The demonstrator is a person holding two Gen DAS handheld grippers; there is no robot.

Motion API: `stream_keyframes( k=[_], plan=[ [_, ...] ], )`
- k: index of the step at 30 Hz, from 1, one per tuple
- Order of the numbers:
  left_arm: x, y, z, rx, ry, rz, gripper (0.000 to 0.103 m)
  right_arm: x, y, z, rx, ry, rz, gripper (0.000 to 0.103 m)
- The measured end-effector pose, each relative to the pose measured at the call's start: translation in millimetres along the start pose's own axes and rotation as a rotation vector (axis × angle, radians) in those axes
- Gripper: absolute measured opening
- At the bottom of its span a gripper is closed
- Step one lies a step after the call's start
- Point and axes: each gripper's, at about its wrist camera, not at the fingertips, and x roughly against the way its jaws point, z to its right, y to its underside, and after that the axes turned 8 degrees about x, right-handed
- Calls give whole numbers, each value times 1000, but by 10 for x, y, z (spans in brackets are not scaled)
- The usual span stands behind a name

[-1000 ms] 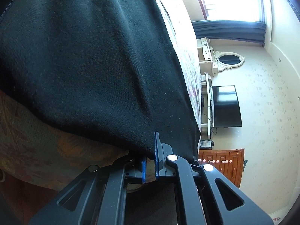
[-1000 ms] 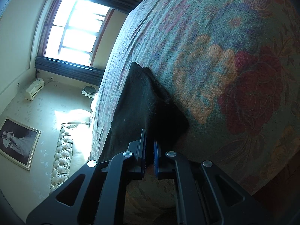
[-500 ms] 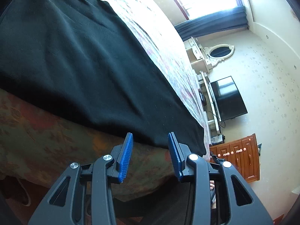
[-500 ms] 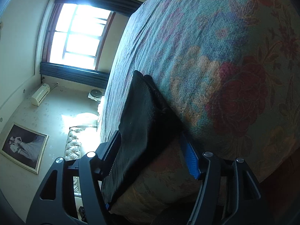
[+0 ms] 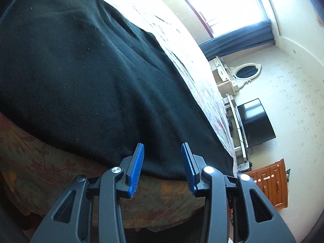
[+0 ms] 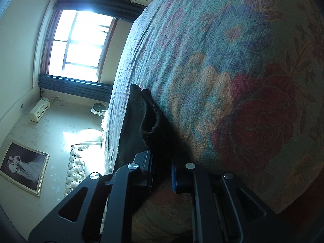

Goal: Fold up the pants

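Note:
The black pants [image 5: 91,70] lie spread flat on the floral bedspread [image 5: 166,198], reaching its near edge. My left gripper [image 5: 163,158] is open, its blue pads either side of the pants' near edge without holding it. In the right wrist view the pants' end [image 6: 141,125] is bunched at the bed's edge. My right gripper [image 6: 162,174] has its jaws narrowed around that black cloth, with a small gap still showing between the pads.
The floral bedspread [image 6: 232,70] fills the right wrist view. A window [image 5: 222,6], a dresser with an oval mirror [image 5: 246,73], a TV [image 5: 255,121] and a wooden cabinet [image 5: 271,184] stand beyond the bed. A tufted bench [image 6: 76,174] stands by the far wall.
My left gripper let go of the pants' edge and now stands open. My right gripper opened wide half a second ago and has closed in again around the pants' end.

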Motion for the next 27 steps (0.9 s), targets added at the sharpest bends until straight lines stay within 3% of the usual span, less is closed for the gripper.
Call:
stream_keyframes(
  k=[1,2,3,5,7,8,10,14,15,18,20,21,23,25,27],
  plan=[
    [16,-7,7,9,7,-5,39,30,-26,-46,18,12,-13,19],
    [45,-17,30,17,20,-7,40,98,-62,-105,45,40,-6,29],
    [77,-23,73,15,30,-4,43,190,-116,-168,80,68,14,48],
    [161,-48,198,-17,40,19,63,342,-258,-302,153,100,49,66],
    [237,-107,342,-71,43,54,83,362,-424,-374,192,97,27,68],
    [275,-162,395,-107,30,78,85,317,-502,-384,202,86,1,71],
    [317,-319,476,-164,-22,122,86,183,-622,-391,220,107,-50,72],
    [387,-759,424,-157,-76,168,86,-156,-762,-246,220,103,-167,76],
    [411,-883,378,-164,-112,177,86,-206,-787,-237,217,72,-186,84],
    [381,-1183,200,-156,-192,135,87,-279,-848,-283,210,17,-239,86],
    [322,-1338,-12,-98,-252,99,87,-328,-829,-291,203,-36,-294,86],
    [325,-1386,-190,-44,-258,82,87,-371,-806,-325,204,-55,-322,86],
    [357,-1420,-410,22,-161,69,88,-405,-771,-344,206,-74,-357,86],
    [430,-1395,-459,16,-114,78,88,-457,-725,-381,198,-109,-385,86],
    [448,-1374,-435,-19,-115,80,88,-514,-687,-419,202,-126,-414,86]
  ],
)
